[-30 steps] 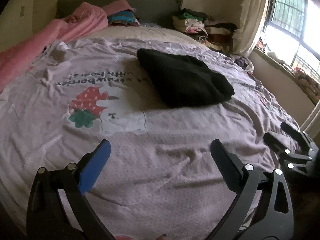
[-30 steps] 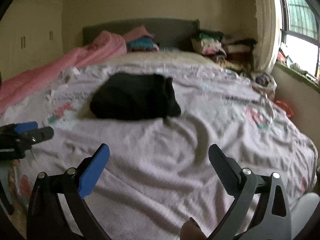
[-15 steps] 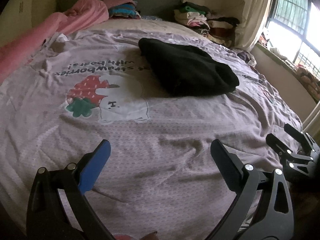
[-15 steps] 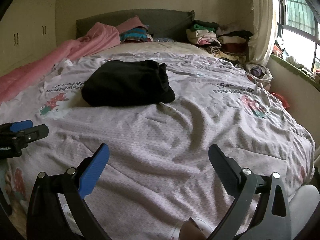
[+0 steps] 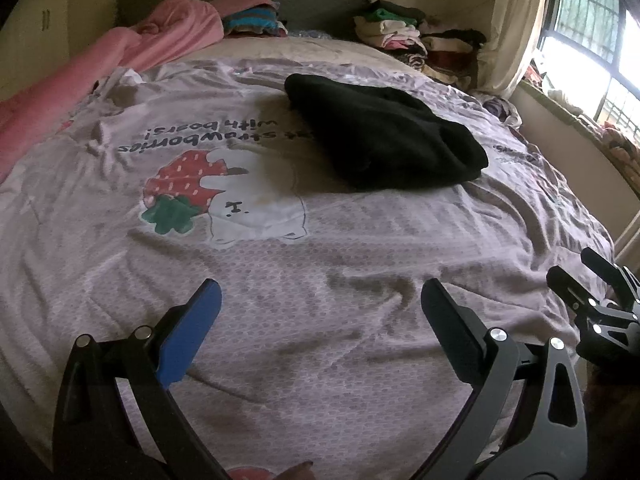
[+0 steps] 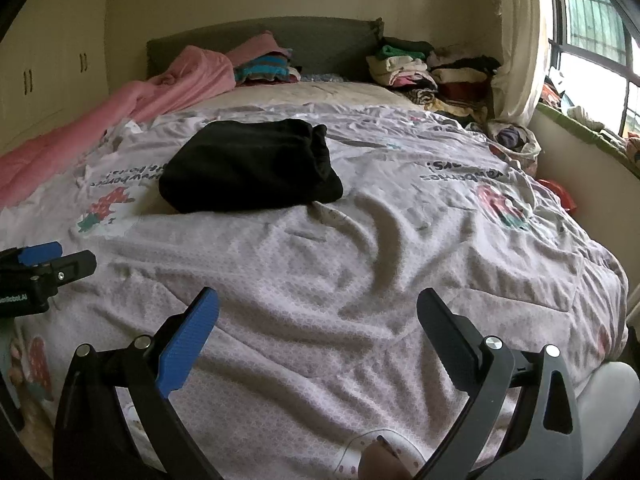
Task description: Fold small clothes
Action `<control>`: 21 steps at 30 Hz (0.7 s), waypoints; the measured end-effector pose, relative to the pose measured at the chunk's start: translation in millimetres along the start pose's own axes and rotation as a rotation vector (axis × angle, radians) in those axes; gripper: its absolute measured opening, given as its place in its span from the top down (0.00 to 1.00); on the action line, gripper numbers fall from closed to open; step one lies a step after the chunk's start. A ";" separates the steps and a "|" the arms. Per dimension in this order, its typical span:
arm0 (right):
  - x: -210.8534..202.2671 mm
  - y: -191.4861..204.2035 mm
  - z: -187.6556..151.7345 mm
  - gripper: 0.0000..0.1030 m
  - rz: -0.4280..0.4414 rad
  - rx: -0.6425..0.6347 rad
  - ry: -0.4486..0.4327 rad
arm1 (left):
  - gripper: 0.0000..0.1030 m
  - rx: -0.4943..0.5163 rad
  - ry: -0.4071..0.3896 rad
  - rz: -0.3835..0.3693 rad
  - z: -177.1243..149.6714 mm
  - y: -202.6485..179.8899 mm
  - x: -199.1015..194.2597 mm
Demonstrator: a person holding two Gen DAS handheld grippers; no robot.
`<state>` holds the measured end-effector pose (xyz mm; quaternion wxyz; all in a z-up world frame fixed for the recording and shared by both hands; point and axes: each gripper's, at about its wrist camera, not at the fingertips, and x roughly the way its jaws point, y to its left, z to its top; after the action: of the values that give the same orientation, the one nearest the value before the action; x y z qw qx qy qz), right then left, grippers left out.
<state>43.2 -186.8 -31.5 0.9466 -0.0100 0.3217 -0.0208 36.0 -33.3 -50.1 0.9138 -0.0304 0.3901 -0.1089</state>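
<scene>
Pale yellow bedroom walls surround a wide bed (image 6: 360,264) that fills both wrist views. Its cover is a lilac quilt (image 5: 320,280) of thin, finely dotted fabric, rumpled into soft ridges, printed with a white bear holding a red strawberry (image 5: 188,184) and a line of dark lettering.

A black garment (image 6: 248,168), folded into a thick, soft, roughly rectangular bundle, lies on the quilt past the middle of the bed, toward the headboard. In the left wrist view it (image 5: 384,136) sits just beside the bear print, on the window side. Nothing rests on it and neither tool touches it.

A padded grey headboard (image 6: 320,44) runs along the far edge. A fluffy pink blanket (image 6: 120,112) is heaped along the far left edge, with a folded teal and pink striped pile (image 6: 264,68) beside it at the head. Stacks of folded clothes (image 6: 432,72) in white, green, dark red and black crowd the far right corner. A cream curtain (image 6: 516,40) hangs next to a barred window (image 6: 592,20) on the right, and cream wardrobe doors (image 6: 52,60) stand on the left.

Both tongs hang low over the near edge of the bed, well apart from the garment. The left gripper (image 5: 320,312) has its fingers spread wide and grips nothing; one pad is blue, the other black. The right gripper (image 6: 318,314) is likewise spread wide and empty, with the same ribbed blue pad and black partner. Each tool shows at the side of the other's view.
</scene>
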 end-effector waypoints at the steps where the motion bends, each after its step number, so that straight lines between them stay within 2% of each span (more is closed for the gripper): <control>1: 0.3 0.0 0.2 0.04 0.000 -0.002 0.001 | 0.09 0.000 0.000 0.000 0.1 0.0 -0.1; 21: 1.2 4.2 -2.2 0.04 0.009 -0.004 0.008 | 0.09 0.004 0.007 0.019 -1.5 0.6 -1.6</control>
<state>42.9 -182.7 -34.1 0.9453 -0.0104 0.3256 -0.0159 34.0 -32.4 -50.1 0.9134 -0.0242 0.3936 -0.1011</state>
